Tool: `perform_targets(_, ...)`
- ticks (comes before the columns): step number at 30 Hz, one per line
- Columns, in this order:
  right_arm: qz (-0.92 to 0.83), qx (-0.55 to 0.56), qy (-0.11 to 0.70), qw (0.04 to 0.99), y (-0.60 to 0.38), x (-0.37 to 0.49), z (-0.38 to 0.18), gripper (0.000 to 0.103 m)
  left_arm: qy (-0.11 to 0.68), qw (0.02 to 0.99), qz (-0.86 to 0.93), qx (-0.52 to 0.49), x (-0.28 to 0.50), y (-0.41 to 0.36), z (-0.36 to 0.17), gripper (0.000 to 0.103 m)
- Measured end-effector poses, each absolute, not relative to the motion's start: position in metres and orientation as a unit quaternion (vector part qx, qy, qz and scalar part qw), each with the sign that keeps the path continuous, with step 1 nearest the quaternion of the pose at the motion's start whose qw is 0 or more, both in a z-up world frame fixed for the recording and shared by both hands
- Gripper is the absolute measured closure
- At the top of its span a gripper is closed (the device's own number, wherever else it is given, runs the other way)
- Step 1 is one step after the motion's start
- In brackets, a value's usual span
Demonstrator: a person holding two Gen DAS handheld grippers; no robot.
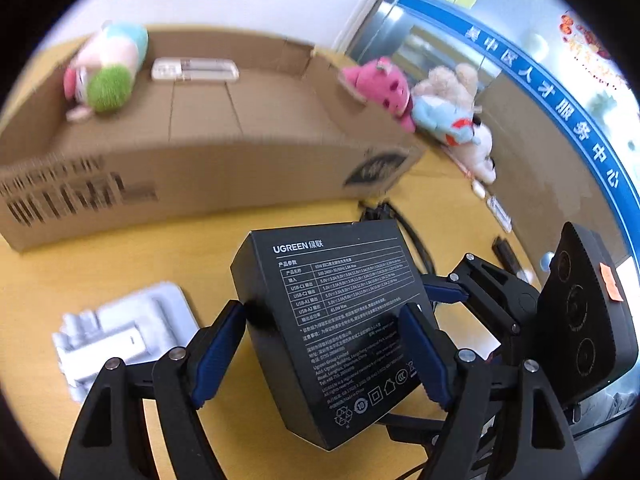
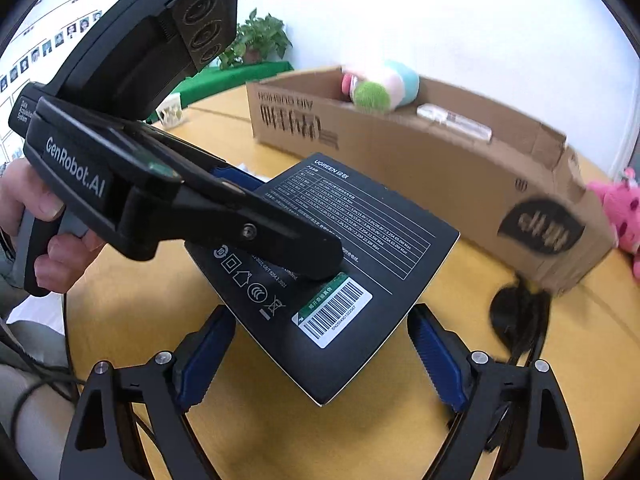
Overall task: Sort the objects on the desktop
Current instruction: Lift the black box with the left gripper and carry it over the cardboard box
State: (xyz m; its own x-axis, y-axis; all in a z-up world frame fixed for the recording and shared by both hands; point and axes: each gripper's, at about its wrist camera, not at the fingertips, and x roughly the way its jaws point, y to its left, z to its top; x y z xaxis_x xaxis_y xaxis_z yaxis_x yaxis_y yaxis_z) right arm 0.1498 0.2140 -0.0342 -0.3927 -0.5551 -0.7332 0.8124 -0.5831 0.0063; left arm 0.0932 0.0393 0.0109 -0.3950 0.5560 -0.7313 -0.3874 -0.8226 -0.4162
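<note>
The yellow wooden worktop point(image 1: 248, 216) is filling the lower part of both views, with a white wall point(image 2: 440, 8) standing behind it and a glass partition with a blue band of Chinese lettering point(image 1: 560, 120) running along its far side. A sheet of small portrait photos point(image 2: 44, 44) is hanging on the wall, and a potted green plant point(image 2: 258, 38) is sitting on a green-covered surface beyond the worktop.

A long, open cardboard box point(image 1: 200, 176) is lying across the back of the worktop. Inside it, a pastel plush with a green fuzzy ball point(image 1: 108, 68) is resting at one end, and a white remote control point(image 1: 195, 70) is lying flat near the middle. Outside the box's corner, a pink strawberry bear plush point(image 1: 380, 84) is leaning against it, with a beige and light-blue plush point(image 1: 452, 108) just beside.

The black UGREEN charger box point(image 1: 340, 320) is sitting between the box and the camera, its printed back facing up. The left tool point(image 1: 328, 348) is gripping it, blue pads pressing on opposite edges. The right tool point(image 2: 320, 356) is spread wide, its pads standing clear on either side of the box's near corner, touching nothing.

A white moulded packaging tray point(image 1: 120, 332) is lying on the worktop to the left, and a black coiled cable point(image 2: 520, 316) is lying near the cardboard box's corner.
</note>
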Motion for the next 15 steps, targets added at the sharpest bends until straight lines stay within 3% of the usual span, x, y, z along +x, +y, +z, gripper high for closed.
perform_targets(15, -0.857, 0.235, 0.212, 0.408, 0.177, 0.12, 0.06, 0.015, -0.06, 0.267, 0.902, -0.334, 0.063, 0.014, 0.109, 0.024)
